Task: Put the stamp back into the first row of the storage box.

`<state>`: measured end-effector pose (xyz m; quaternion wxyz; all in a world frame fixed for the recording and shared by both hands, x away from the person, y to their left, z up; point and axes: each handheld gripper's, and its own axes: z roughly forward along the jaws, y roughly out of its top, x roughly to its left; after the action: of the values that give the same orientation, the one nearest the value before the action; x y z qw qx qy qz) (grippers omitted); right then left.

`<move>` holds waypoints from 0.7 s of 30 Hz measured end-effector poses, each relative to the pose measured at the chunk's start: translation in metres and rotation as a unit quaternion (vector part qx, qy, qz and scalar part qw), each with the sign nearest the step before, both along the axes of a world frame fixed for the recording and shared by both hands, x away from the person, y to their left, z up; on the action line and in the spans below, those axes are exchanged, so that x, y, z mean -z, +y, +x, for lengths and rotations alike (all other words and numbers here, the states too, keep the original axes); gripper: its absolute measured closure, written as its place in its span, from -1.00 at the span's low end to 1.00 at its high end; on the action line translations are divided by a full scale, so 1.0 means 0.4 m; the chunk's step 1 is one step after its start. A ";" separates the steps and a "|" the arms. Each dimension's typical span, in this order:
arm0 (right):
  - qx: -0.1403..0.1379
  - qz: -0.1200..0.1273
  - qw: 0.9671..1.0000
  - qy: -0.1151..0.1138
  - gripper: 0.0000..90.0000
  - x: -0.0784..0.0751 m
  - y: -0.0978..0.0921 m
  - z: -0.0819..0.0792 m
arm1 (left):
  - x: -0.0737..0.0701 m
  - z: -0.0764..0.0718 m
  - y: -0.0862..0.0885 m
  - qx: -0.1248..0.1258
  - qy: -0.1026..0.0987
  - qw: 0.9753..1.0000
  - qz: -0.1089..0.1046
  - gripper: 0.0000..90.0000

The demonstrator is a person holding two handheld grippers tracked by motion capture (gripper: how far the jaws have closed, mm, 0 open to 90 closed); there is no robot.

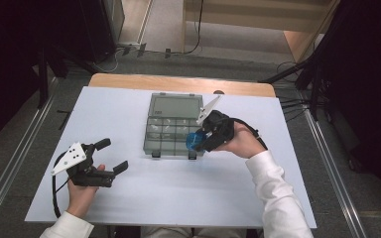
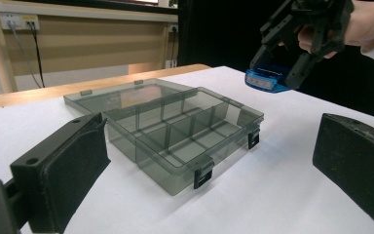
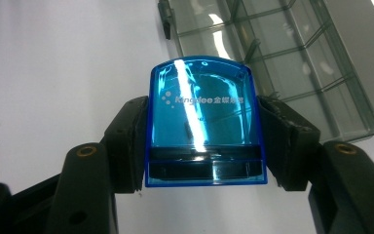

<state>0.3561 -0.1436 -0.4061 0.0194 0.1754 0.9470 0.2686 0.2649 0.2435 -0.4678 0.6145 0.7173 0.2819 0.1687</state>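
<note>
Up close in my right gripper view, my right gripper (image 3: 205,146) is clamped on a translucent blue plastic case (image 3: 204,122), one black jaw pressed against each of its side walls. Its rounded end points away from my hand and its flat, dark-banded end faces back toward me, so its long axis runs along the jaws. Glare cuts across the lid; I can read "Kinglee" in pale print, but the characters after it are too small to make out, and whatever sits inside is unclear.

From the high view, the case hangs over the near right corner of a smoky grey compartment box (image 1: 171,131), which lies open on the white table (image 1: 129,198) with its lid folded flat on the far side. My hand and gripper hide part of that corner.

My left gripper (image 1: 113,154) sits well apart on the table's left side, jaws spread wide with nothing between them.
</note>
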 end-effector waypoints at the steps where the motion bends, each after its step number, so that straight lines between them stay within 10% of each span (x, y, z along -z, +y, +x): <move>1: -0.002 -0.003 1.000 0.002 -0.06 -0.003 0.003 0.008 | 0.000 0.000 0.000 0.000 0.000 1.000 -0.001 -1.00; 21: -0.026 -0.044 0.999 0.011 -0.06 -0.026 0.095 0.112 | 0.000 0.001 0.001 0.000 0.001 1.000 -0.004 -1.00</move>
<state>0.4010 -0.1057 -0.3957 0.0094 0.1531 0.9622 0.2251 0.2654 0.2439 -0.4679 0.6172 0.7147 0.2837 0.1667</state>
